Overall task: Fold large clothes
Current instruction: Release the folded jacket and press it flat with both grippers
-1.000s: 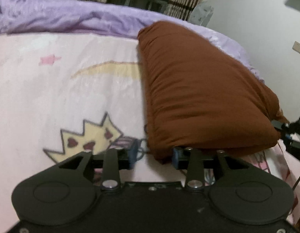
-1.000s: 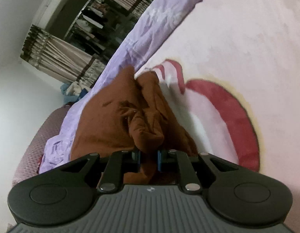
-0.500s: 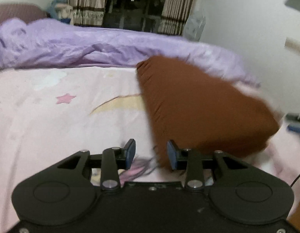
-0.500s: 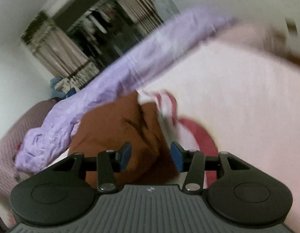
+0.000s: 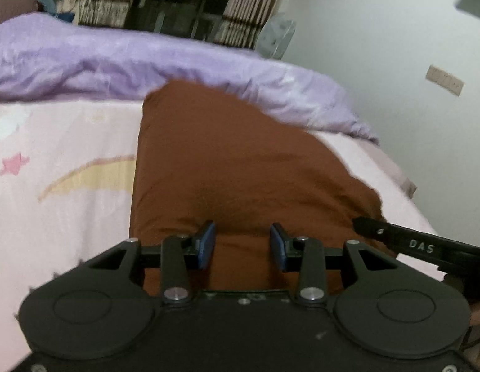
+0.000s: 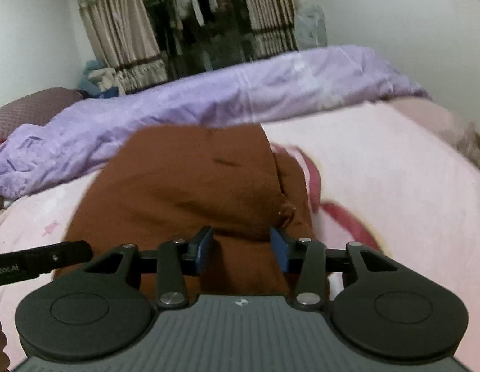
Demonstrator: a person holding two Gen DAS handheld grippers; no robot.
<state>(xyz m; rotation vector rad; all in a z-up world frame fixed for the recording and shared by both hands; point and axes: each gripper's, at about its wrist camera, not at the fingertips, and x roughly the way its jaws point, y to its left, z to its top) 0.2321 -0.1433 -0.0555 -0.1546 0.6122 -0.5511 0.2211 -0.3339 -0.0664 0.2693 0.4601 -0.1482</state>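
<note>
Left claw (image 5: 242, 245): its blue pads (image 5: 205, 245) are standing wide apart and gripping nothing, hovering over the near edge of the brown garment (image 5: 233, 167). Whether the pads are touching the cloth cannot be told.

Right claw (image 6: 241, 248): it is likewise gaping wide and gripping nothing, its pads (image 6: 278, 249) flanking the near edge of the same garment (image 6: 184, 183). Each claw is showing in the other's view as a black bar, the right claw (image 5: 423, 246) entering from the right edge, the left claw (image 6: 38, 260) from the left edge.

The garment is lying folded into a thick, roughly rectangular bundle on the bed, running away from both claws. In the right view a looser flap (image 6: 294, 186) is sticking out along its right side, partly covering a red printed shape (image 6: 348, 220).

The pink sheet (image 5: 53, 217) is spreading under and around the bundle, bearing a pink star (image 5: 13, 164) and a yellow arc (image 5: 91, 176) to the left.

A crumpled purple quilt (image 5: 115, 62) is lying across the far side of the bed, touching the bundle's far end.

Beyond the quilt, striped curtains (image 6: 118, 34) are framing a dark opening where hanging clothes (image 6: 202, 3) are showing. A maroon pillow (image 6: 32, 105) is lying at the far left, a wall plate (image 5: 444, 80) is sitting on the white wall at right.
</note>
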